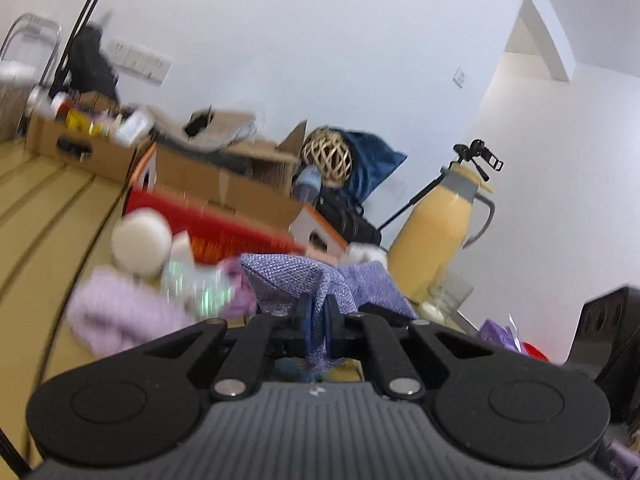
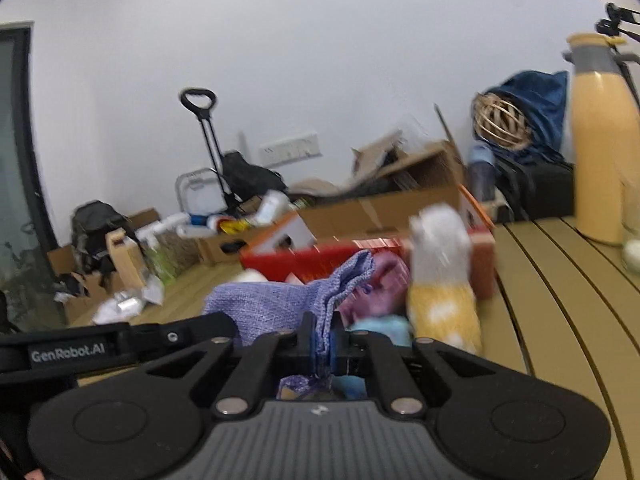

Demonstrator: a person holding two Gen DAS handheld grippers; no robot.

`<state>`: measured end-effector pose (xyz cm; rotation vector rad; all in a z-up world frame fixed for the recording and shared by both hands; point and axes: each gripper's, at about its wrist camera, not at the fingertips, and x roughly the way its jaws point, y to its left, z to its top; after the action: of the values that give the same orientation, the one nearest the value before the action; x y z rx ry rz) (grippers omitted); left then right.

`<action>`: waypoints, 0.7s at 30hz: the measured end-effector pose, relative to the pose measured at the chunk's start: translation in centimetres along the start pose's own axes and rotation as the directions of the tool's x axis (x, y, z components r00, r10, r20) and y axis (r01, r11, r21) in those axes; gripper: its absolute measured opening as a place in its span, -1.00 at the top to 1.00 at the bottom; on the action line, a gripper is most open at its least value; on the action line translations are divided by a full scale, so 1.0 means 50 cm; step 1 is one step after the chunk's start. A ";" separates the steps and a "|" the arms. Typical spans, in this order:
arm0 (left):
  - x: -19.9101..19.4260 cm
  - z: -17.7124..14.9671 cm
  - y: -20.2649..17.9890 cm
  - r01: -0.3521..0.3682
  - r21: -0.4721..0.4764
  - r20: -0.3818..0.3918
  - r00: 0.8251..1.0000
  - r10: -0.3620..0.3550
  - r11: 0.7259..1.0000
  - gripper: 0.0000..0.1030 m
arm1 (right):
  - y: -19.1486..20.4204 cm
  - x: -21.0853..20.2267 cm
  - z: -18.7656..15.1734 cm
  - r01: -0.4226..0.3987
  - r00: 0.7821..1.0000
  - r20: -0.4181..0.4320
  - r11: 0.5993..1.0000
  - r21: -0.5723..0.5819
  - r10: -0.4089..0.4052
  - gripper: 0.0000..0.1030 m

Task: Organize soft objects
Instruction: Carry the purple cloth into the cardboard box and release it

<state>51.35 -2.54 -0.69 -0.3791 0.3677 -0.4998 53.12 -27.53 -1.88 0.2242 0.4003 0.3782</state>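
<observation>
Plain white wall fills upper frame; outlet strip at centre. Dark window frame far left. Tan grooved tabletop lower right. Cardboard boxes mid-frame; black trolley handle centre-left.

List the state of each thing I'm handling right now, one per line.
Left claw: shut on the purple cloth.
Right claw: shut on the purple cloth.
Purple cloth: bunched, pinched by both claws.
Yellow jug: upright, lid on.
Red basket: holding soft items.
Cardboard box: flaps open.
</observation>
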 end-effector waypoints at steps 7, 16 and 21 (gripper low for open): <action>0.138 0.204 0.070 -0.030 -0.012 -0.031 0.999 0.030 0.999 0.87 | 0.015 0.183 0.182 -0.024 0.999 -0.031 0.998 -0.052 0.023 0.89; 0.364 0.268 0.199 -0.252 0.080 -0.216 0.940 0.263 0.965 0.80 | -0.037 0.517 0.208 0.046 0.964 -0.265 0.998 0.031 -0.036 0.87; 0.359 0.237 0.250 -0.275 0.080 -0.214 0.934 0.286 0.958 0.22 | -0.032 0.567 0.155 0.060 0.930 -0.364 0.998 0.025 -0.047 0.66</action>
<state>75.92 1.28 -0.25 -0.2173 0.6174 -0.2694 81.06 -18.72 -4.93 0.1767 0.7778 0.3593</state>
